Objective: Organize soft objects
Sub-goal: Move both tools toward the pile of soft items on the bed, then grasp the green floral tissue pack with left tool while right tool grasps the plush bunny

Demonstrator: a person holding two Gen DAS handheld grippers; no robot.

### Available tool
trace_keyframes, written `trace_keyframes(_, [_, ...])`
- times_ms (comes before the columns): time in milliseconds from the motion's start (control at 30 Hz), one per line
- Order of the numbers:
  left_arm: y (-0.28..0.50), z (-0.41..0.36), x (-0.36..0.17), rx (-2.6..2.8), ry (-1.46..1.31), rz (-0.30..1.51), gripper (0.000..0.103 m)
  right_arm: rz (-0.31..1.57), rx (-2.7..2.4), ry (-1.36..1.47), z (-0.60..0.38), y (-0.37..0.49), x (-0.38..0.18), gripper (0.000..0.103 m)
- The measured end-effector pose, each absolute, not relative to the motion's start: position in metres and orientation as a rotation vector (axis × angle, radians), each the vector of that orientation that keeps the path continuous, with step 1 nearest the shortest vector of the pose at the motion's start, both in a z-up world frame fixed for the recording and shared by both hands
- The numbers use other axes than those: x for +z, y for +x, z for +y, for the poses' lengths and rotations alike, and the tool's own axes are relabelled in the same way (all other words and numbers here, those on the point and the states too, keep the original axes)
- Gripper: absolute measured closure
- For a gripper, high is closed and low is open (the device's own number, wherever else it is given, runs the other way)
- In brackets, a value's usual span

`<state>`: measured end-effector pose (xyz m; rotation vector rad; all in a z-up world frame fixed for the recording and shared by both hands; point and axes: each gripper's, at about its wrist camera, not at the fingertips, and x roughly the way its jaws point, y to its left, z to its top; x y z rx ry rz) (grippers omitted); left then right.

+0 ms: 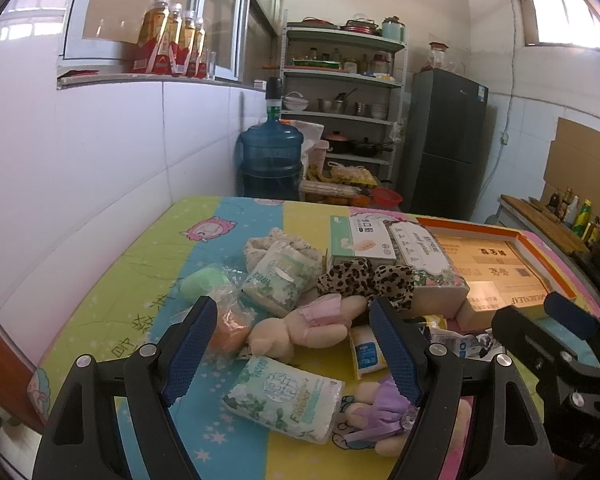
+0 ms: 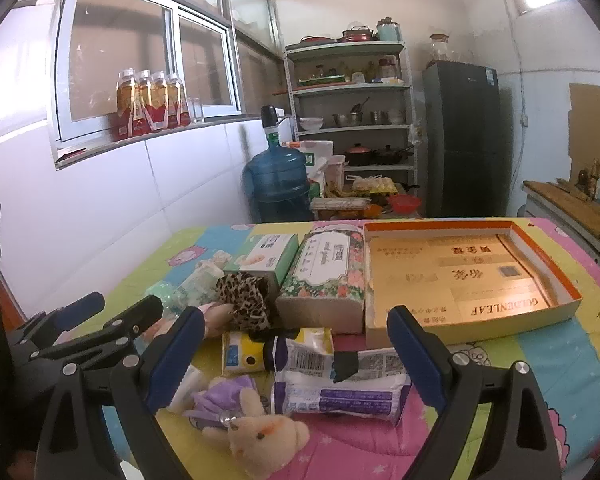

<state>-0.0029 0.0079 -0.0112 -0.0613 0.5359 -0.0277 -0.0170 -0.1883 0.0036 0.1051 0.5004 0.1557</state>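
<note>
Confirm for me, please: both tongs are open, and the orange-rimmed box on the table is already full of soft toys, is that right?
Not quite. The left tongs and right tongs are open, but the orange-rimmed box holds no soft toys; the right wrist view shows only its printed bottom. The toys lie outside it on the table.

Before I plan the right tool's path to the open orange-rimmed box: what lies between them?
In the right wrist view, only bare cartoon cloth lies between the open right tool and the box; the purple-printed packet lies left of that line.
</note>
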Motion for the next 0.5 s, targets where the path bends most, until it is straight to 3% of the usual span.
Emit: trace_keyframes(500, [-0.011,0.026,-0.019,-0.021,-0.078,0.493,0.023,0.481,0.251,0.040,-0.179,-0.036,-0.009,0.010])
